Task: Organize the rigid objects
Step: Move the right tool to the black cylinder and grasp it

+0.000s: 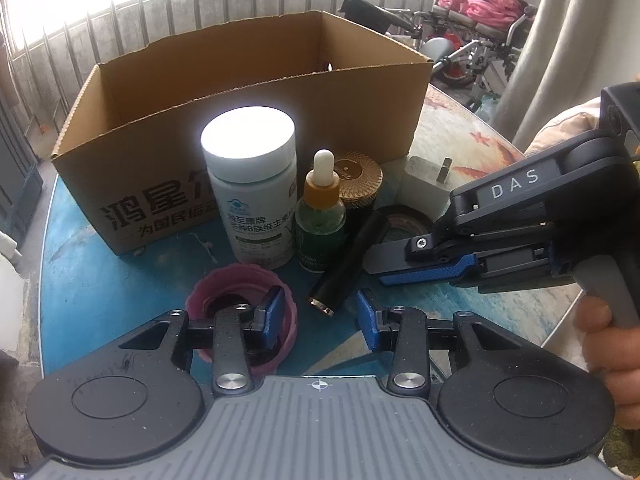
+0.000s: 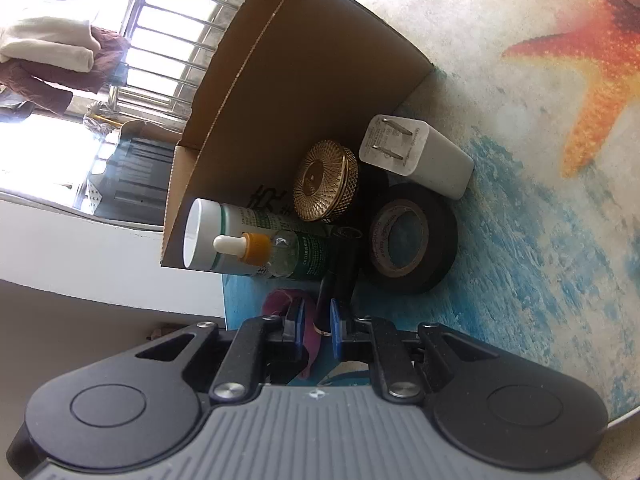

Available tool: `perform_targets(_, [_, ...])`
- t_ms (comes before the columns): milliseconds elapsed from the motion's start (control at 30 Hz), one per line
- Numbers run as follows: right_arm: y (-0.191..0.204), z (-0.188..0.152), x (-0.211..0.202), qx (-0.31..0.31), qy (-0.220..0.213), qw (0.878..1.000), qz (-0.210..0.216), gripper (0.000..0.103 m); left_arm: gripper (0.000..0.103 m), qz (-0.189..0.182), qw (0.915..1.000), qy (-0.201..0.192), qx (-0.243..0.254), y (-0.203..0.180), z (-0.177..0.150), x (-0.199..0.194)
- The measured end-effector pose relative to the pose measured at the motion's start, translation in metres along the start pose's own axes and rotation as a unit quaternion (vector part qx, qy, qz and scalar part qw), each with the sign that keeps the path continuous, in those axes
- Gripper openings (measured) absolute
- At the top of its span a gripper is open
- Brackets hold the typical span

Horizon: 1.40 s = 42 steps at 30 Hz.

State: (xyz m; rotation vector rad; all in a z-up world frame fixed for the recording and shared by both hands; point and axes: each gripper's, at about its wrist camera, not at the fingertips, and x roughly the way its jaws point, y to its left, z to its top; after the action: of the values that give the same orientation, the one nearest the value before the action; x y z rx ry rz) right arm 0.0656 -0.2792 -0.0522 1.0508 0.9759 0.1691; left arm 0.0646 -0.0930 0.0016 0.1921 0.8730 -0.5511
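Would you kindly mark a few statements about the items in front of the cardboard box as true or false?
1. The white supplement bottle stands upright. True.
2. The dropper bottle lies inside the cardboard box. False: it stands on the table before the box.
3. The black tube lies on its side. True.
4. The charger rests on the tape roll. False: it sits beside it.

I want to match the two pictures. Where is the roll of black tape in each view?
Left wrist view: the roll of black tape lies right of centre, partly hidden behind the right hand-held gripper.
Right wrist view: it lies flat right of centre, fully visible.
Shared landmark: the white charger plug just behind it.
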Motion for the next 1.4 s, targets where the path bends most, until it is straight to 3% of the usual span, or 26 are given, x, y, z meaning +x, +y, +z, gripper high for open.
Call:
perform_targets(600, [-0.011, 0.006, 0.016, 0.034, -0.013, 0.999, -0.006, 0.018, 0.037, -0.012, 0.9984, 0.029, 0.046, -0.014, 0.007, 0.025])
perform_targets(867, [-0.013, 0.006, 0.016, 0.037, -0.009, 0.999, 0.003, 0.020, 0.023, -0.025, 0.9980, 0.051, 0.027, -0.010, 0.003, 0.024])
perform_targets(1400, [-0.006, -0.002, 0.019, 0.007, 0.004, 1.000, -0.004, 0.039, 0.021, -0.051, 0.9971, 0.056, 0.010, -0.001, -0.013, 0.000])
